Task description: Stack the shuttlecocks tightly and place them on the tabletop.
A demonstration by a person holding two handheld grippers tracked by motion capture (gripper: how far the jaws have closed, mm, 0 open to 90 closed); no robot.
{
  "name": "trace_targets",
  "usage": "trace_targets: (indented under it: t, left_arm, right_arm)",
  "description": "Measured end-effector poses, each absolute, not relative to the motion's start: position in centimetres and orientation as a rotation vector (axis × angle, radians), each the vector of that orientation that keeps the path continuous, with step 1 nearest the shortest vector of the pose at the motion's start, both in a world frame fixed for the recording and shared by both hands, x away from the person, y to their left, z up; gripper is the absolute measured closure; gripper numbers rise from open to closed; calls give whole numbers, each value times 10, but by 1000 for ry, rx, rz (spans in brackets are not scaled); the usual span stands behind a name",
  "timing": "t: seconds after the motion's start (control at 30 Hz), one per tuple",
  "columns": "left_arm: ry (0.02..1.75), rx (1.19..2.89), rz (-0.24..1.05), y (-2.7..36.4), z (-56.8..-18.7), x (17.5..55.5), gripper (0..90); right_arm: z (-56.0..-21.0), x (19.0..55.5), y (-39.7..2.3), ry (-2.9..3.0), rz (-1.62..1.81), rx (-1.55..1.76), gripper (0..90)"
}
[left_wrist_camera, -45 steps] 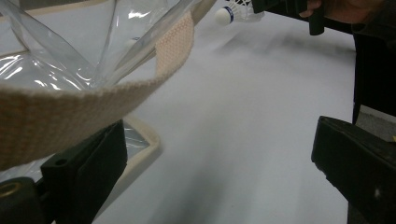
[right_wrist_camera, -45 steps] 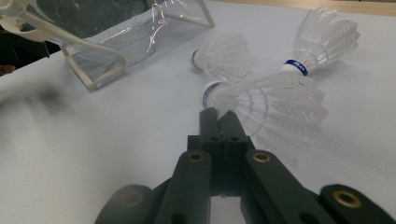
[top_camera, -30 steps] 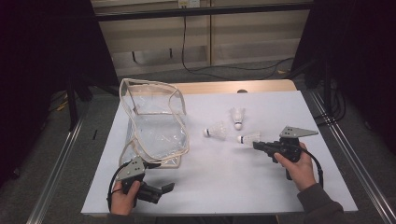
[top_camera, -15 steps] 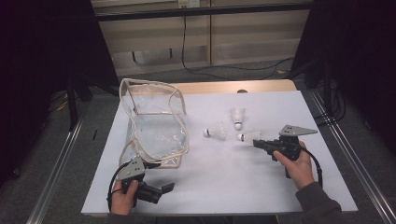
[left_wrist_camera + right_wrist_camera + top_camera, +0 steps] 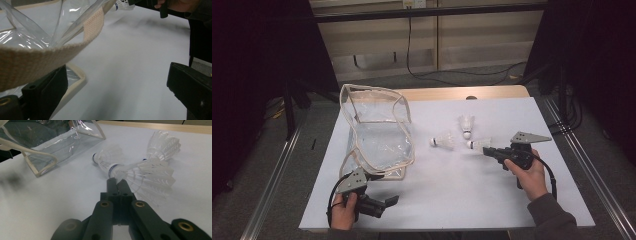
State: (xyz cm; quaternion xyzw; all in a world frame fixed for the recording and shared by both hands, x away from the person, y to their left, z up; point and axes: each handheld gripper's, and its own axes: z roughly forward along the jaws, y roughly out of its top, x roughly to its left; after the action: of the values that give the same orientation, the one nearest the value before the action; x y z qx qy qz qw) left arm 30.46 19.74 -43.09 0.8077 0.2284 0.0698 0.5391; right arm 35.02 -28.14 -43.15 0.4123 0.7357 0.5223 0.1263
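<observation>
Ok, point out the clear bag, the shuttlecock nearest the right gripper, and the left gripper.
clear bag (image 5: pixel 379 145), high view, on its transparent side.
nearest shuttlecock (image 5: pixel 150 180), right gripper view, on its feather skirt.
left gripper (image 5: pixel 391 201), high view, between its jaw tips.

The bag (image 5: pixel 379 135) is glossy clear plastic edged with rough beige woven webbing. The shuttlecocks (image 5: pixel 147 177) have white feathered skirts. The bench (image 5: pixel 452 200) looks matt white, and the right hand-held gripper (image 5: pixel 117 182) matt black plastic.

Left gripper (image 5: pixel 387 202) jaws wide, right gripper (image 5: pixel 486 149) jaws closed
</observation>
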Motion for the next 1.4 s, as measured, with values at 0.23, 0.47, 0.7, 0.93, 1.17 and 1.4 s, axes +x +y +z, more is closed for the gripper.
trace_targets:
  t: [0.23, 0.47, 0.7, 0.93, 1.17, 1.4]
  left_arm:
    - [538, 1925, 167, 197, -431, 305, 30]
    - [539, 1925, 175, 197, -431, 305, 31]
    - [535, 1921, 172, 197, -431, 305, 32]
    - [535, 1921, 175, 197, -432, 305, 32]
    - [533, 1921, 176, 197, -432, 305, 32]
    - [534, 1921, 177, 197, -432, 305, 30]
  right_arm:
    - [-433, 353, -280, 2142, 1514, 1207, 900]
    - [-434, 356, -280, 2138, 1512, 1208, 900]
    - [-433, 359, -277, 2141, 1513, 1213, 900]
    - [-428, 363, -273, 2152, 1506, 1198, 900]
    - [-430, 368, -272, 2146, 1504, 1206, 900]
    - [-431, 370, -272, 2143, 1508, 1216, 900]
